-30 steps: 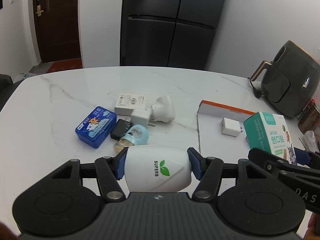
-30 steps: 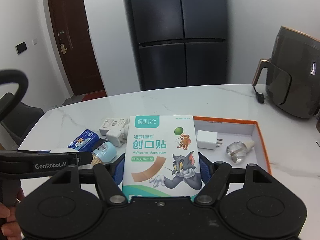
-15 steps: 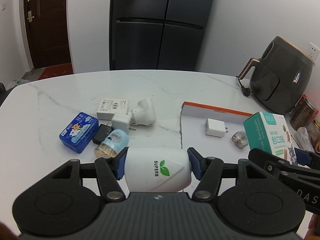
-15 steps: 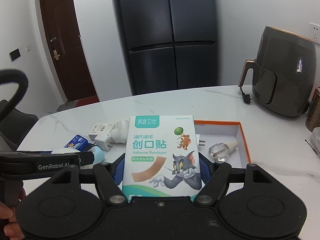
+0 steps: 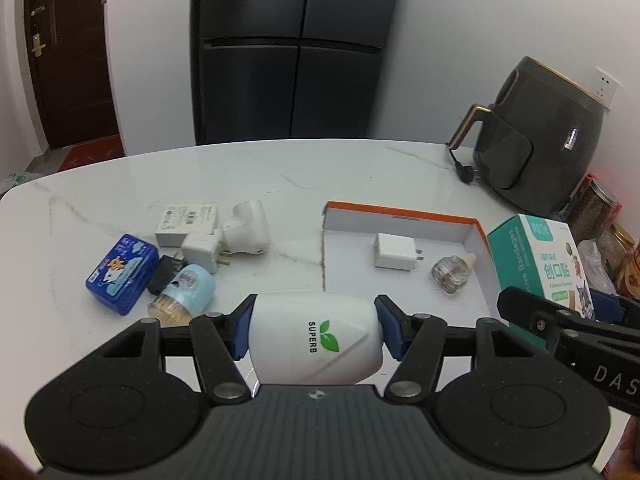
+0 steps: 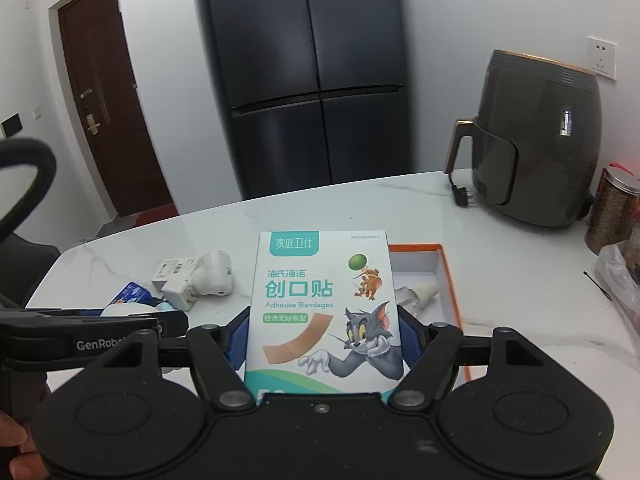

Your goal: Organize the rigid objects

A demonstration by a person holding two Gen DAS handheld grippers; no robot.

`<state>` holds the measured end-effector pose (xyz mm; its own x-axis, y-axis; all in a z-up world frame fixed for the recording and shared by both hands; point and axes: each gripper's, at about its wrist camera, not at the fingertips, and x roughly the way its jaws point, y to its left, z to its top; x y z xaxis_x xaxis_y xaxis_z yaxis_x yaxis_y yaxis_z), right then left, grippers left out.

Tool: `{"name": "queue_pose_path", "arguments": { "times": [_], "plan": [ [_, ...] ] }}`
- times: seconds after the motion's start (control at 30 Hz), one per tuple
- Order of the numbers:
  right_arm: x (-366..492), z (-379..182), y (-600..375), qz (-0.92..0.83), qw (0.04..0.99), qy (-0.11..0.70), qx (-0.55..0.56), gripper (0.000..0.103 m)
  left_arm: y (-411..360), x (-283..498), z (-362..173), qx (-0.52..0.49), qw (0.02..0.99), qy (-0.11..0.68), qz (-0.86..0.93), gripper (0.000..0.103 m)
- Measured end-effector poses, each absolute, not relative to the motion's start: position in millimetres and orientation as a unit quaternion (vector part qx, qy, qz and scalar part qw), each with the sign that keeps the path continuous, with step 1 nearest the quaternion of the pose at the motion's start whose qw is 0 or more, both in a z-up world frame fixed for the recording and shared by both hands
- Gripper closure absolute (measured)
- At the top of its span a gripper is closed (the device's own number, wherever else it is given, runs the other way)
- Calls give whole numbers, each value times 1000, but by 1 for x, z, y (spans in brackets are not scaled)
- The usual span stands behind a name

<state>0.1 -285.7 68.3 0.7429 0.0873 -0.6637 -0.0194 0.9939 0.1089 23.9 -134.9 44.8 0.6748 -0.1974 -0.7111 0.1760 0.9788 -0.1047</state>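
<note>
Now both of my hands are loaded. My left gripper (image 5: 316, 330) is clamped on the white SUPERB device (image 5: 314, 340), its blue pads pressing both flanks, and my right gripper (image 6: 320, 342) is squeezing the adhesive bandage box (image 6: 322, 304) by its 2 long edges, held upright with the cartoon face toward the camera.

Over the last second I have carried both across the marble table (image 5: 248, 172) toward the orange-rimmed tray (image 5: 404, 213). In the left view the tray has slid from the right edge to 12 to 1 o'clock just ahead of the held device, and its far right corner, cut off before, is now in sight. Neither grip has shifted.

Inside the tray lie 2 things already: a white charger (image 5: 394, 250) at 12 o'clock and a clear glass bottle (image 5: 452, 274) at 1 o'clock, apart from each other. The tray floor nearest me looks bare, so I judge the drop is close and there is room for both loads.

At 10 to 11 o'clock the unsorted cluster waits on the bare marble: a light blue toothpick jar (image 5: 184, 290), a black plug (image 5: 164, 274), a blue tin (image 5: 122, 272), a small white adapter (image 5: 200, 250), a white plug-in unit (image 5: 246, 226) and a flat white charger (image 5: 188, 220) behind them.

Farthest off, an air fryer (image 5: 540, 136) stands at 2 o'clock and a dark refrigerator (image 5: 292, 48) at 12.
</note>
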Motion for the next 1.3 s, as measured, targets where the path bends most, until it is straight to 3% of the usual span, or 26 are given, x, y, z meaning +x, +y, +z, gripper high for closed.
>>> {"name": "queue_pose_path", "arguments": {
  "times": [1.3],
  "plan": [
    [1, 73, -334, -19, 934, 350, 71, 19, -195, 37, 41, 14, 907, 393, -148, 41]
  ]
}}
